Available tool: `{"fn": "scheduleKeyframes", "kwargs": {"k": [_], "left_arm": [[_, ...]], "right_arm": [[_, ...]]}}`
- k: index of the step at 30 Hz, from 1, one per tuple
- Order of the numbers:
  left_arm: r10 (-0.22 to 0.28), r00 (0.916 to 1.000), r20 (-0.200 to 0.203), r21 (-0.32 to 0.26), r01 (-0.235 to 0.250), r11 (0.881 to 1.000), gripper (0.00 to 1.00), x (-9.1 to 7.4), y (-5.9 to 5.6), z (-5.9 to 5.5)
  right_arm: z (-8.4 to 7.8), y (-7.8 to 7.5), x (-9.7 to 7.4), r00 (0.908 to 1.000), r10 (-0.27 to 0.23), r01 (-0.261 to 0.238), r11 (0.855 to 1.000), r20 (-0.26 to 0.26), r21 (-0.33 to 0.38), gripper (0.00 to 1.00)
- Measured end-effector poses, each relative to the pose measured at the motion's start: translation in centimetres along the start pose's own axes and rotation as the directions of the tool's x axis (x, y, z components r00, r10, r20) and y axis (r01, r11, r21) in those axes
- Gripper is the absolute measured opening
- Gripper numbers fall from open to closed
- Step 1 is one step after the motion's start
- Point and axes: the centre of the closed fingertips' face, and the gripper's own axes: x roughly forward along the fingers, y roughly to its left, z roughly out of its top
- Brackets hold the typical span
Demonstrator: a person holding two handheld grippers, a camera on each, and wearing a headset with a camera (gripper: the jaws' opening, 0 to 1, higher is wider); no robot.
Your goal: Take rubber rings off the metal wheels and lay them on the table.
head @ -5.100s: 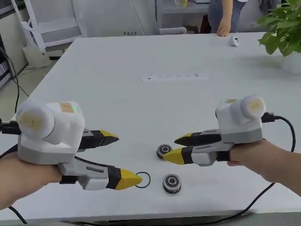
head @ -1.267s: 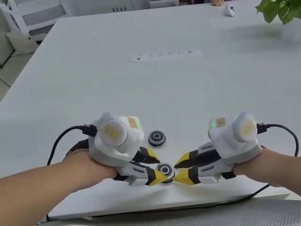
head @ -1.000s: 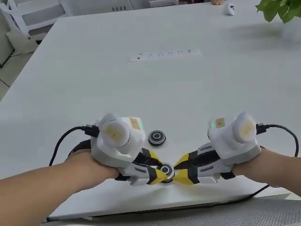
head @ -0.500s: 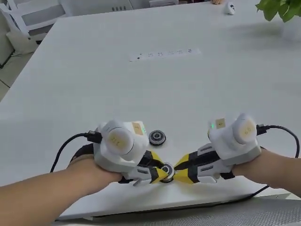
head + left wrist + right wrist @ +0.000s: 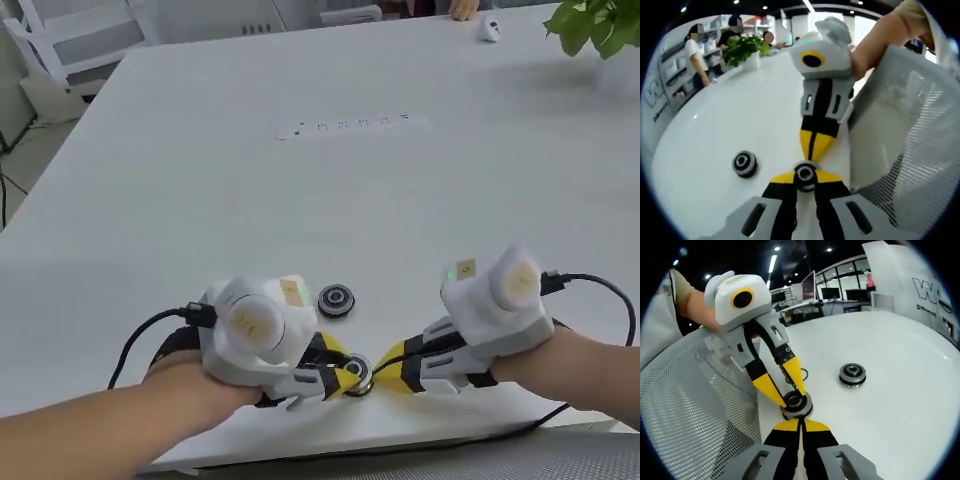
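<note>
head view: left gripper (image 5: 343, 376) jaws pinch a metal wheel (image 5: 358, 374) at the tabletop (image 5: 300, 200) edge; right gripper (image 5: 386, 378) jaws pressed together against its rim; second wheel (image 5: 336, 300) sits nearby.

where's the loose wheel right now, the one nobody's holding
In the head view the loose wheel lies flat on the table near its front edge, just beyond the left gripper and up and left of the gripped wheel.
</note>
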Motion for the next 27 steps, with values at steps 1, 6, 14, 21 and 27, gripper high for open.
{"fn": "scheduleKeyframes", "kwargs": {"k": [1,6,14,21,27], "left_arm": [[0.001,1.0,-0.001,0.0,-0.001,1.0,0.13,0.0,0.0,0.0],[0.008,1.0,-0.002,0.006,-0.008,1.0,0.13,0.0,-0.1,0.0],[0.011,0.9999,-0.009,0.003,-0.011,1.0,0.13,0.0,-0.1,0.0],[0.012,0.9999,-0.01,0.005,-0.012,1.0,0.13,0.0,-0.1,0.0],[0.012,0.9998,-0.016,-0.002,-0.012,1.0,0.13,0.1,-0.1,-0.1]], "right_arm": [[0.0,0.0,0.0,1.0,0.001,-0.001,1.0,0.004,0.014,0.0],[0.1,-0.1,-0.3,0.9997,0.001,-0.003,0.997,0.024,0.083,0.0],[0.5,-0.3,-0.7,0.9982,0.002,-0.012,0.987,0.06,0.161,0.0],[0.9,-0.2,-0.9,0.9961,0.002,-0.022,0.976,0.088,0.217,0.0],[1.0,0.0,-1.0,0.9944,0.005,-0.03,0.971,0.105,0.239,0.0]]}}
